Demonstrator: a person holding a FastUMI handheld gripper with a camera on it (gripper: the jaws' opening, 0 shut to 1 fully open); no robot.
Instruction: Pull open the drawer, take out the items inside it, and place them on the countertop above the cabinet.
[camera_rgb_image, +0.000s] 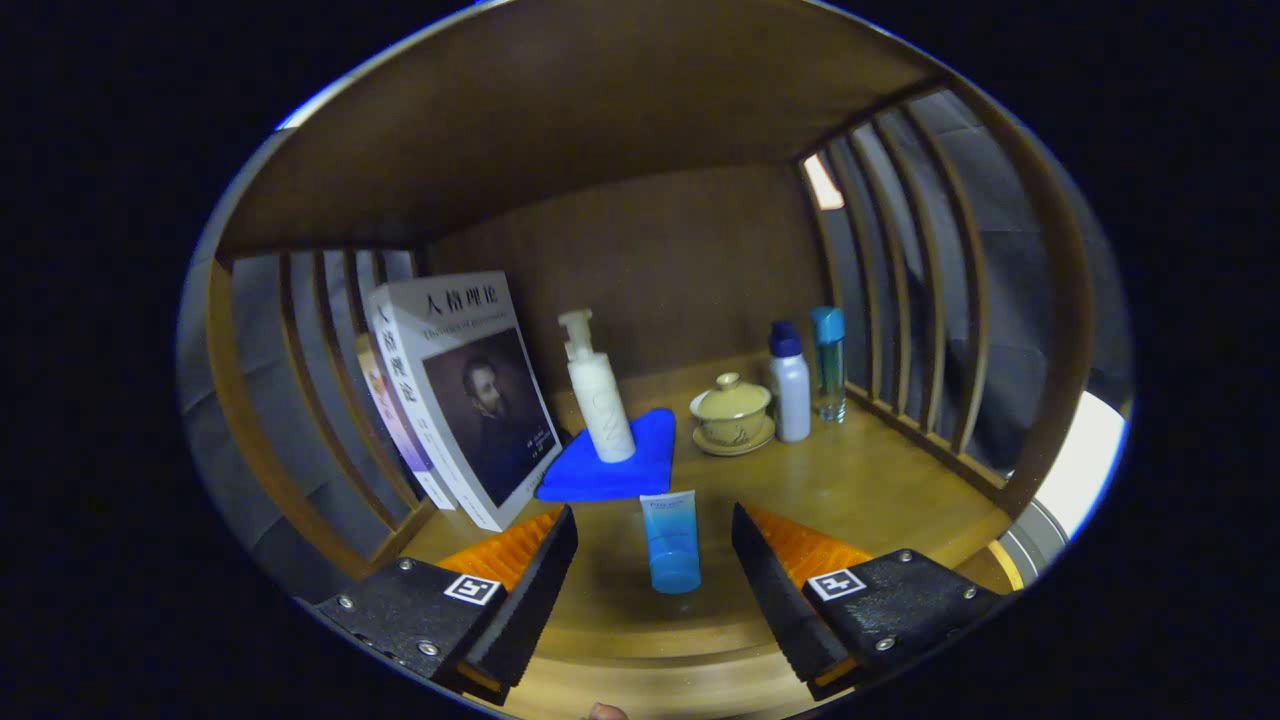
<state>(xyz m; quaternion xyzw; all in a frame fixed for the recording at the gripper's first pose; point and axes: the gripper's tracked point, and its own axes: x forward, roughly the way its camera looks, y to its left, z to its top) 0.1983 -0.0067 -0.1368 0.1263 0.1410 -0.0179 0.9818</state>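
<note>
The tongs (655, 560) stand spread with nothing pinched, the blue tube (671, 541) upright between their tips on the worktop (880, 480), so a placing step looks done and the next move calls for backing straight off.

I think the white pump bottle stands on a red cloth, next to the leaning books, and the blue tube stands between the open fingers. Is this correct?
Not quite: the gripper view shows the cloth is blue, not red. The rest holds: the white pump bottle stands on it next to the leaning books, and the blue tube stands between the open fingers without touching them.
</note>
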